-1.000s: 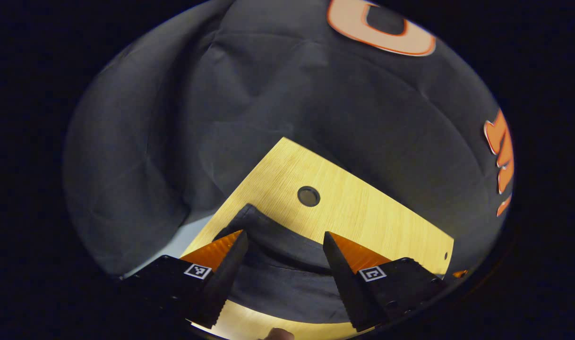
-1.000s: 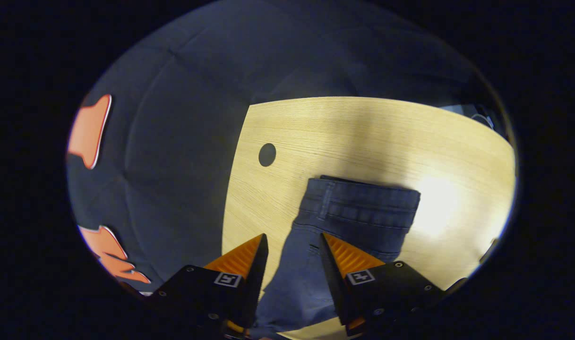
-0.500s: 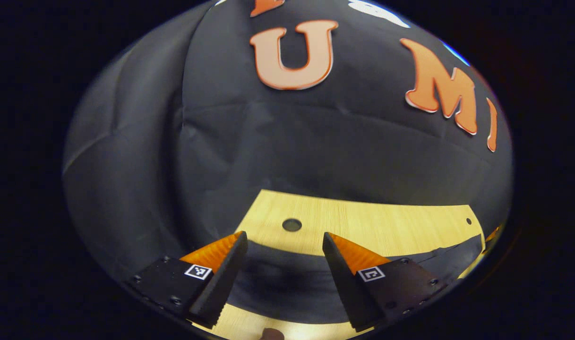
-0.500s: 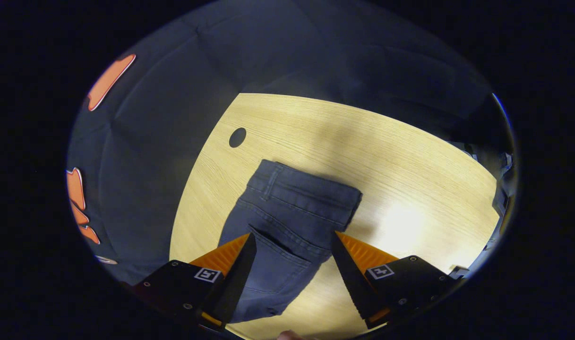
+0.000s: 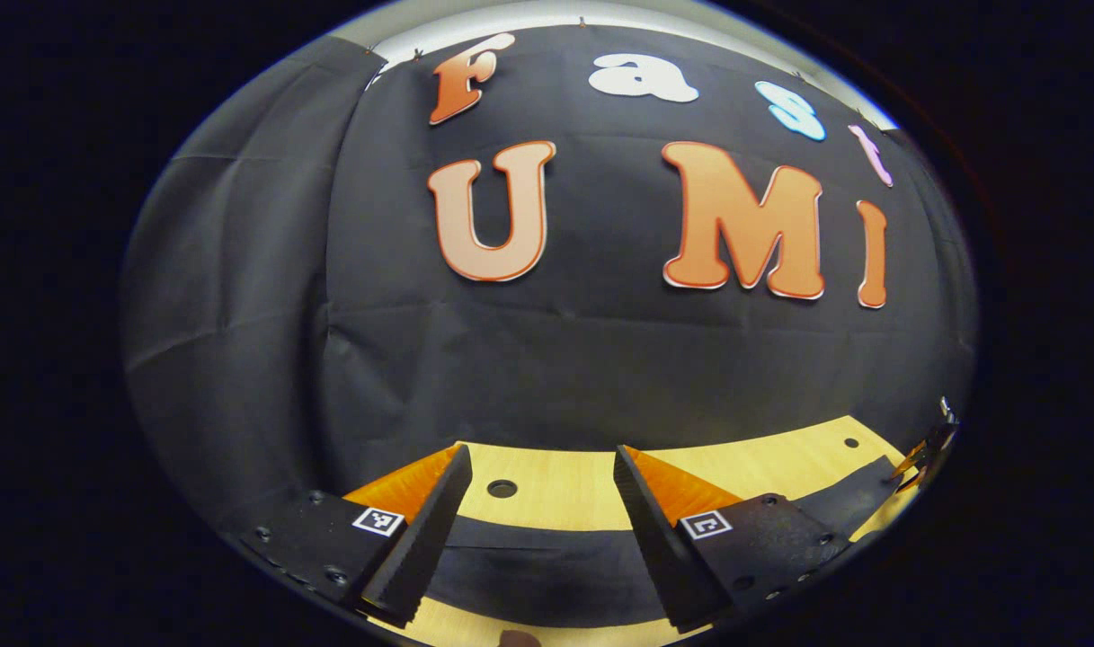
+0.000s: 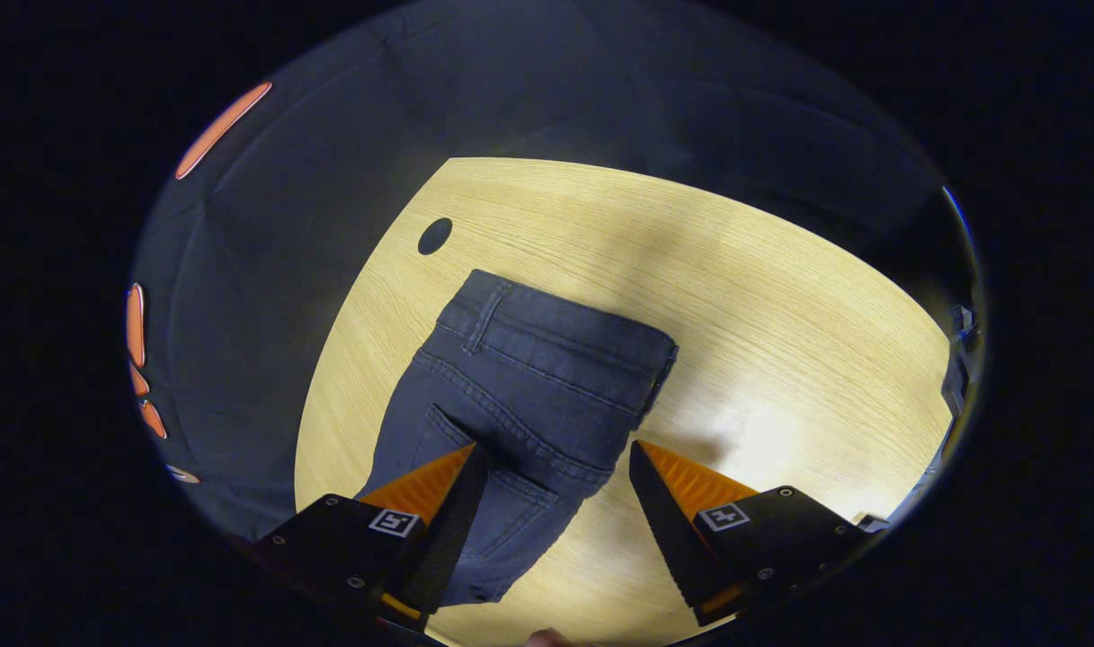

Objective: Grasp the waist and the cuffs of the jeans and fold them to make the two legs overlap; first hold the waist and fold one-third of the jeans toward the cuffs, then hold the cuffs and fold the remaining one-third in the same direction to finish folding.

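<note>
Dark blue jeans (image 6: pixel 529 377) lie flat on the wooden table (image 6: pixel 762 296) in the right gripper view, legs overlapped, waistband (image 6: pixel 564 332) at the far end. My right gripper (image 6: pixel 557 449) hovers open above the seat area, a back pocket between its fingers. In the left gripper view, the jeans (image 5: pixel 547 562) run as a dark band across the bottom, low between the fingers of my left gripper (image 5: pixel 542 454). That gripper is open and holds nothing; it points level toward the booth wall.
A round cable hole (image 6: pixel 435 235) sits in the table beyond the waistband, also seen as a hole (image 5: pixel 502 488) ahead of the left fingers. The black cloth wall (image 5: pixel 547 359) rises just behind the table's far edge. A fingertip (image 6: pixel 547 638) shows at the bottom.
The left gripper has tilted up from the table, so the wall now takes most of its view. The right gripper has drawn back slightly; more of the jeans shows. Both stay open.
</note>
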Action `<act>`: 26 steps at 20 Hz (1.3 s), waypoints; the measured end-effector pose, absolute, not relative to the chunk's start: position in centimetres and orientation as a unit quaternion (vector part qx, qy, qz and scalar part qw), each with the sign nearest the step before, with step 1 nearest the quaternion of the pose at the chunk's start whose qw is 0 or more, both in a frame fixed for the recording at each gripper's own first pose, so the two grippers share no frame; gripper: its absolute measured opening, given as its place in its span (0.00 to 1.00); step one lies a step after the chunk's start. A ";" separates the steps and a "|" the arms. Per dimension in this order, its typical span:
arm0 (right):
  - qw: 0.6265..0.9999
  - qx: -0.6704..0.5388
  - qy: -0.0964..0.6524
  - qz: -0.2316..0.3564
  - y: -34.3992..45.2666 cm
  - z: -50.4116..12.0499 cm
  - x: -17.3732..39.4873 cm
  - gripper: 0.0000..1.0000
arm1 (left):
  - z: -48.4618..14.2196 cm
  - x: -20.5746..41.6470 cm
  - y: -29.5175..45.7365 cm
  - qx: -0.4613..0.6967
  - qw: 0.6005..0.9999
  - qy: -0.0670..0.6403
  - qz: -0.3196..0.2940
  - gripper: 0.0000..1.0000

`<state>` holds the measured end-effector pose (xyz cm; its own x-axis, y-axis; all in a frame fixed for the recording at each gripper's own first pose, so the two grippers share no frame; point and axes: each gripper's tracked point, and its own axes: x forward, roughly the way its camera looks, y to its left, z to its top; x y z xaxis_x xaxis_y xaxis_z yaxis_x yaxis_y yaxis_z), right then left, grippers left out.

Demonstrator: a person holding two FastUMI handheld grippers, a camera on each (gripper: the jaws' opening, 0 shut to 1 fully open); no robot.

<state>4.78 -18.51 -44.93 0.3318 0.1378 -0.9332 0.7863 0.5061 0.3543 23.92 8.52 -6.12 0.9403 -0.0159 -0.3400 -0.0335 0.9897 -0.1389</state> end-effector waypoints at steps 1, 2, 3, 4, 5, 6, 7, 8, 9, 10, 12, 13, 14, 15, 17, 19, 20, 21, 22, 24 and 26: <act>0.688 0.437 0.527 -0.241 -18.8 -45.3 4.9 0.97 | -5.4 23.5 7.5 -0.070 0.984 0.166 -0.001 0.96; 0.688 0.438 0.525 -0.244 -18.9 -45.7 5.1 0.97 | -4.6 23.1 6.5 -0.067 0.985 0.157 -0.010 0.96; 0.687 0.436 0.526 -0.248 -19.1 -46.1 5.2 0.97 | -3.6 22.5 5.6 -0.061 0.987 0.146 -0.014 0.92; 0.688 0.433 0.527 -0.249 -19.2 -46.4 5.2 0.97 | -2.8 22.1 4.6 -0.057 0.988 0.139 -0.023 0.95; 0.688 0.427 0.530 -0.251 -19.3 -46.9 5.1 0.97 | -2.0 21.7 3.5 -0.053 0.989 0.134 -0.029 0.96; 0.691 0.425 0.529 -0.250 -19.3 -46.7 5.1 0.97 | -1.2 21.4 2.5 -0.050 0.990 0.128 -0.037 0.95; 0.692 0.426 0.528 -0.248 -19.2 -47.4 5.5 0.96 | -0.8 21.1 1.7 -0.050 0.990 0.126 -0.045 0.95; 0.693 0.424 0.526 -0.251 -19.6 -47.1 5.4 0.95 | -0.4 20.9 0.6 -0.052 0.989 0.126 -0.053 0.95; 0.692 0.424 0.529 -0.249 -19.5 -47.2 5.3 0.93 | -0.5 20.7 -0.5 -0.056 0.988 0.131 -0.062 0.95; 0.695 0.420 0.529 -0.247 -19.7 -47.2 5.5 0.90 | -0.7 20.6 -1.6 -0.056 0.987 0.135 -0.069 0.95; 0.697 0.433 0.525 -0.226 -18.5 -47.7 6.0 0.61 | -1.1 20.3 -2.9 -0.055 0.985 0.146 -0.076 0.94; 0.700 0.442 0.509 -0.235 -18.9 -47.4 6.6 0.39 | -1.6 20.1 -3.3 -0.054 0.984 0.153 -0.078 0.94; 0.699 0.446 0.508 -0.232 -18.3 -47.7 6.7 0.34 | -1.8 20.0 -3.8 -0.051 0.983 0.160 -0.080 0.94; 0.705 0.441 0.506 -0.227 -18.1 -47.8 6.7 0.29 | -1.9 19.8 -4.1 -0.048 0.982 0.166 -0.080 0.94; 0.719 0.439 0.491 -0.222 -18.4 -46.4 7.0 0.28 | -1.9 19.0 -4.5 -0.049 0.981 0.171 -0.083 0.94; 0.729 0.439 0.469 -0.234 -19.2 -43.8 7.1 0.17 | -1.8 18.6 -4.4 -0.055 0.980 0.170 -0.085 0.94; 0.739 0.439 0.462 -0.218 -18.5 -43.2 7.6 0.17 | -1.7 18.5 -4.3 -0.057 0.980 0.169 -0.088 0.94; 0.755 0.423 0.450 -0.221 -18.7 -42.1 7.9 0.17 | -1.8 18.5 -4.2 -0.058 0.980 0.168 -0.091 0.94; 0.765 0.405 0.453 -0.213 -18.2 -41.0 7.8 0.17 | -1.8 18.4 -3.9 -0.057 0.980 0.168 -0.095 0.94; 0.792 0.371 0.432 -0.219 -18.3 -39.8 8.2 0.17 | -1.6 17.8 -3.7 -0.058 0.979 0.165 -0.108 0.94; 0.813 0.350 0.411 -0.218 -18.3 -39.3 8.6 0.17 | -1.2 17.0 -2.8 -0.059 0.979 0.159 -0.116 0.94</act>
